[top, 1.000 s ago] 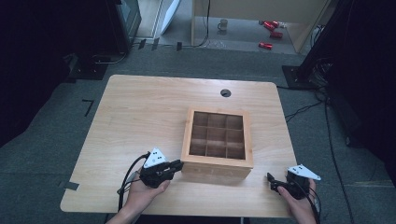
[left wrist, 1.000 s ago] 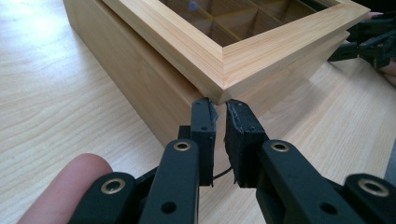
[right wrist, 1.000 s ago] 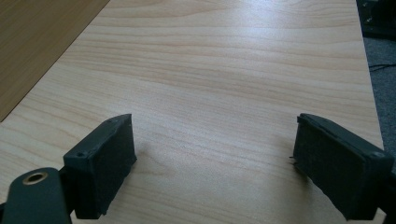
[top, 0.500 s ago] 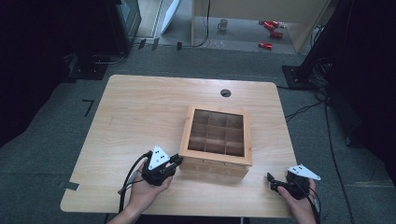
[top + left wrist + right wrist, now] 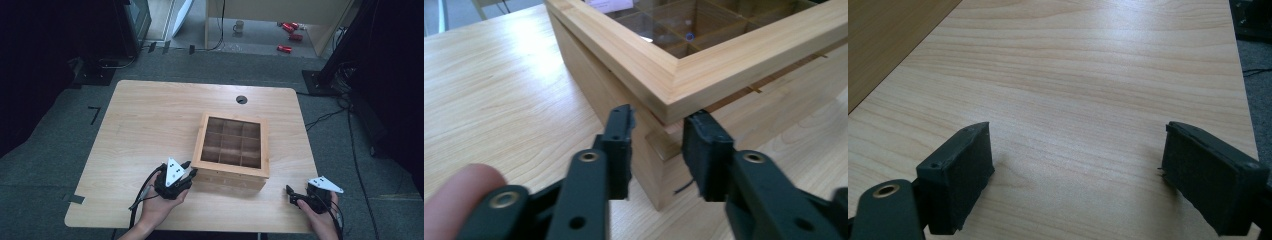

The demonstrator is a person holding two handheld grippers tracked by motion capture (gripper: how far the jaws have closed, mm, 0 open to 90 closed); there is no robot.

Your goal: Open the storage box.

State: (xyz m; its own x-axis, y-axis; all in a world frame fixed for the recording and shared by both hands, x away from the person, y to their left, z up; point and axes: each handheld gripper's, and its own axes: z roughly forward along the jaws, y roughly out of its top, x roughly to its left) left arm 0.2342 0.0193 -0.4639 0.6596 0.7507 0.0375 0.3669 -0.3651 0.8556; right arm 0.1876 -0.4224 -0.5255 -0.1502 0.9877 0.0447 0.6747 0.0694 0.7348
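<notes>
Grey carpet surrounds the work area, with black cables running across it and red cans (image 5: pixel 290 36) and a mug (image 5: pixel 239 25) lying on the floor at the far side.

1. Desk (image 5: pixel 150 130): light wood, rectangular, with a round cable port (image 5: pixel 241 99) near its far edge.

2. Wooden box (image 5: pixel 231 149): sits on the desk right of centre, nearer the near edge. Its lid is a wooden frame with a clear pane; through it, nine compartments in a three-by-three grid are visible. In the left gripper view, the near-left corner of the box (image 5: pixel 664 95) stands directly ahead, with the lid frame overhanging the body.

3. Left tool (image 5: pixel 187 176): held in the person's left hand (image 5: pixel 157 205) at the near-left corner of the box. Its jaws have just been opening. In the left gripper view, the left tool (image 5: pixel 656 145) stands partly open with the box corner between the two jaws, just under the lid frame. The right jaw lies at or against the wood; the left jaw stands just beside it. No firm grip on the corner is visible.

4. Right tool (image 5: pixel 292 195): held in the person's right hand (image 5: pixel 322 220) near the near-right corner of the desk, well apart from the box. In the right gripper view, the right tool (image 5: pixel 1075 165) has its jaws spread wide over bare desk surface, with nothing between them.
</notes>
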